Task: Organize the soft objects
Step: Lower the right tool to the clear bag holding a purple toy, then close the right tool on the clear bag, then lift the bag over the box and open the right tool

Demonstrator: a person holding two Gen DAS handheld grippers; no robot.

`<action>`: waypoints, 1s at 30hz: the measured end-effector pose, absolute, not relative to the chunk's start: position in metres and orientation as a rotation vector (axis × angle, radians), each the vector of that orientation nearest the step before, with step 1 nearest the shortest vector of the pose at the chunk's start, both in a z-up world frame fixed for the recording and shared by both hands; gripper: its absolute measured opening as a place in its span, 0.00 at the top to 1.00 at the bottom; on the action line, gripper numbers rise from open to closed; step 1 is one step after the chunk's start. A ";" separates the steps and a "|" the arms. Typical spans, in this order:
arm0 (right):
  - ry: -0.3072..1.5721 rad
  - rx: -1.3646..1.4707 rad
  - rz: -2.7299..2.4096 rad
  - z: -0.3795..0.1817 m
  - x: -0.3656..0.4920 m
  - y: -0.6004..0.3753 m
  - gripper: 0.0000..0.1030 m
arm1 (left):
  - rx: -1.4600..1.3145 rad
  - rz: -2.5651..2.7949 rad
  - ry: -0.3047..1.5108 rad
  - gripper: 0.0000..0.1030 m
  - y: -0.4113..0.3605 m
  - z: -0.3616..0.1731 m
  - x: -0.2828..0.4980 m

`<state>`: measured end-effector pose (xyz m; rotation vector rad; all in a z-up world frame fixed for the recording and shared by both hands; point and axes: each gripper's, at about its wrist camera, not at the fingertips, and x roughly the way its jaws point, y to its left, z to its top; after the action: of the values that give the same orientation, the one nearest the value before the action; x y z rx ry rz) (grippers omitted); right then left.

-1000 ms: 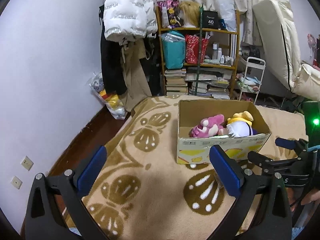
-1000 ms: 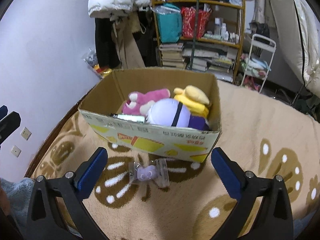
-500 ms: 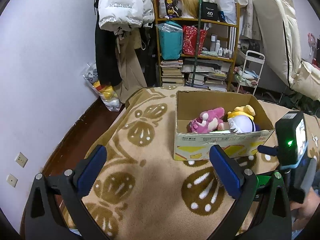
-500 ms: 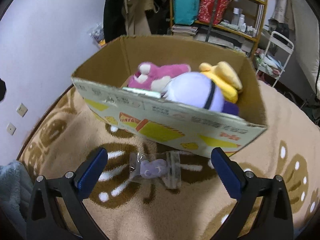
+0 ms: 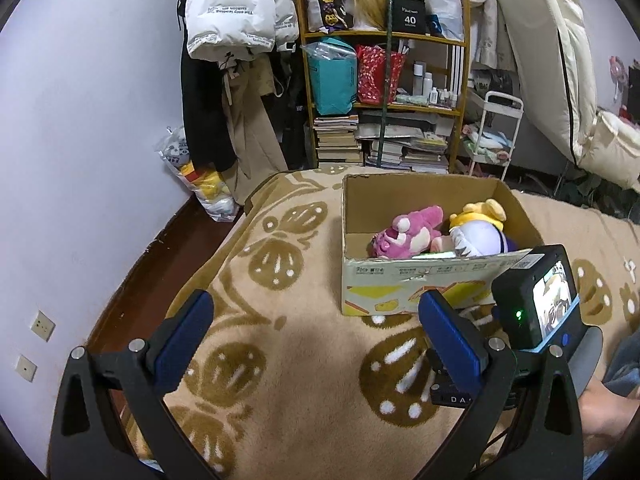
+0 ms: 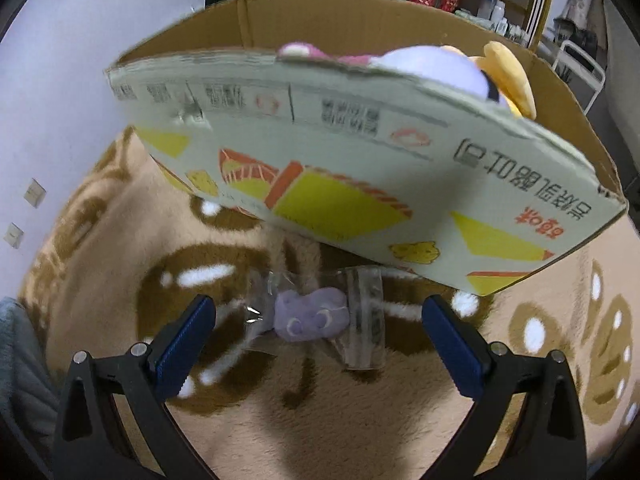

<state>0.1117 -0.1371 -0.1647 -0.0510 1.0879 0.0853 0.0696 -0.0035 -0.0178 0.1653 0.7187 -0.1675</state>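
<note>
Cardboard box (image 5: 420, 280) on the patterned blanket (image 5: 280, 352) holds a pink plush (image 5: 408, 232) and a pale purple plush with a yellow hat (image 5: 480, 232); your left gripper (image 5: 316, 340) hangs wide apart over bare blanket. From your right wrist, the box wall (image 6: 340, 168) looms close. Only here does the small purple plush (image 6: 312, 316) show, sealed in a clear bag, lying outside the box between your right gripper's (image 6: 320, 332) wide-spread fingers.

Both the left hand-held gripper (image 5: 316, 336) and right hand-held gripper (image 6: 320, 336) gape wide, empty.
</note>
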 end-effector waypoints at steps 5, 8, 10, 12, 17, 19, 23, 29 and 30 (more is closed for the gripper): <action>1.152 -0.050 0.088 -0.182 0.115 -0.135 0.05 | 0.177 -0.173 0.728 0.02 -0.008 -0.021 0.071; 1.194 -0.020 0.085 -0.191 0.119 -0.140 0.05 | 0.187 -0.168 0.730 0.02 -0.010 -0.023 0.070; 1.197 -0.017 0.082 -0.190 0.120 -0.141 0.08 | 0.194 -0.162 0.732 0.02 -0.011 -0.023 0.071; 1.191 -0.016 0.081 -0.189 0.120 -0.142 0.18 | 0.192 -0.162 0.731 0.02 -0.010 -0.023 0.071; 1.193 -0.004 0.085 -0.184 0.119 -0.148 0.21 | 0.189 -0.156 0.727 0.02 -0.009 -0.022 0.071; 1.194 0.030 0.099 -0.177 0.114 -0.152 0.21 | 0.185 -0.154 0.727 0.02 -0.007 -0.022 0.071; 1.139 0.078 0.129 -0.152 0.102 -0.155 0.21 | 0.167 -0.151 0.720 0.02 -0.003 -0.019 0.070; 0.901 0.092 0.128 -0.091 0.077 -0.160 0.21 | 0.144 -0.151 0.698 0.02 0.001 -0.014 0.068; 0.864 0.089 0.123 -0.082 0.074 -0.161 0.21 | 0.143 -0.149 0.692 0.02 0.001 -0.013 0.067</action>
<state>0.0741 -0.1610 -0.0823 0.0888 0.8644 0.1234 0.0672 0.0011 -0.0127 0.1434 0.6915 -0.1491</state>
